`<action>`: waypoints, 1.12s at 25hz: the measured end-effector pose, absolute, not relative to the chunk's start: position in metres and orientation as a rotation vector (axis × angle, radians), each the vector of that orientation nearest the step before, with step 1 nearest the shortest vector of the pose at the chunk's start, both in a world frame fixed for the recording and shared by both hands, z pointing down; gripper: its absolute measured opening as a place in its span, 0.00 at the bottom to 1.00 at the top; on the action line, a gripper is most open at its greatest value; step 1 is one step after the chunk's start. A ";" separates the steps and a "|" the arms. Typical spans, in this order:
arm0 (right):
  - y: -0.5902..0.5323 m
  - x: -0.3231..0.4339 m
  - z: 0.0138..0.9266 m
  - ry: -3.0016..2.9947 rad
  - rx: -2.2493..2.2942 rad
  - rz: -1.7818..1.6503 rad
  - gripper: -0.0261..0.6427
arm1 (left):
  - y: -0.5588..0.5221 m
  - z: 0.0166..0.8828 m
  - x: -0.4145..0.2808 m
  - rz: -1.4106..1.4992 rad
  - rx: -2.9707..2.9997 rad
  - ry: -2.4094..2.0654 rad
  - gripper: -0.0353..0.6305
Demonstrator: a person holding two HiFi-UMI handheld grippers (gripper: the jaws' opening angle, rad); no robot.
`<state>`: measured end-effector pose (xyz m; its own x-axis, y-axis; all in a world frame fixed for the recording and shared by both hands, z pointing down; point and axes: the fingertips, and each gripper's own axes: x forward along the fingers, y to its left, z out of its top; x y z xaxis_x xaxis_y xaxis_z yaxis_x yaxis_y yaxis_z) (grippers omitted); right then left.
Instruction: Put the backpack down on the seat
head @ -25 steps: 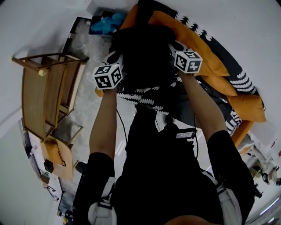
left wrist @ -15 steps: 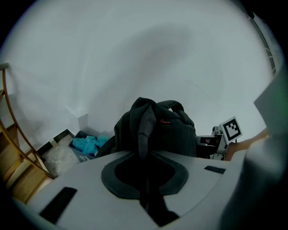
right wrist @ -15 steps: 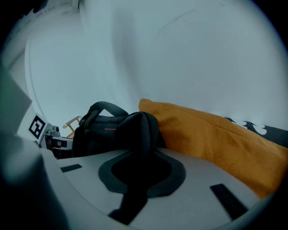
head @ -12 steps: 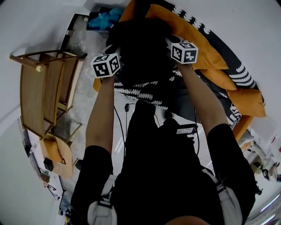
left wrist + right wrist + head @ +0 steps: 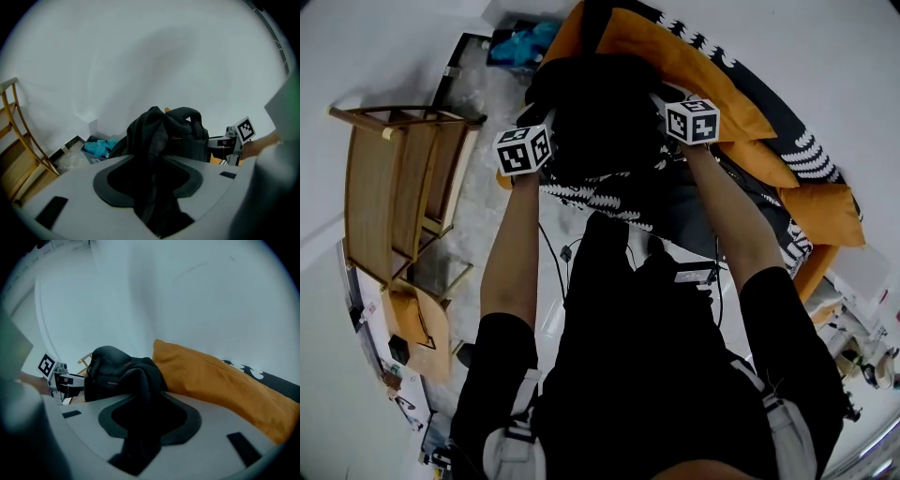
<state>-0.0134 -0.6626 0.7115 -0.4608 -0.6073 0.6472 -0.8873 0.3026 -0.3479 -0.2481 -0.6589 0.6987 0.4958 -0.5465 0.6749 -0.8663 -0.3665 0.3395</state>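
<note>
Jaws just opened, straps between, backpack on orange sofa (white walls).

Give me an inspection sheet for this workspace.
Surface: sofa seat, orange cushions, black-and-white throw over the front edge.
Job's things: black backpack upright on the seat, against a cushion.
Clutter: blue bundle in a box on the floor.
Grippers: left gripper and right gripper open, jaws just opened; a backpack strap lies between each pair.
Cables: dark cable trailing over the floor.
Surroundings: wooden chair, white walls.
</note>
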 end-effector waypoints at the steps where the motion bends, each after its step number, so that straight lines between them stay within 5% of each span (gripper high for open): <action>1: -0.656 -0.010 0.707 -2.180 1.352 0.964 0.23 | -0.652 0.697 -0.253 0.608 2.053 -1.180 0.31; 10: -0.607 0.018 0.651 -2.269 1.447 0.920 0.20 | -0.590 0.644 -0.261 0.491 2.036 -1.327 0.30; 19: -0.536 0.010 0.542 -2.561 1.352 0.657 0.12 | -0.528 0.518 -0.211 0.223 2.241 -1.352 0.14; 28: -0.434 0.068 0.437 -2.762 1.464 0.545 0.09 | -0.421 0.418 -0.163 0.082 2.461 -1.378 0.09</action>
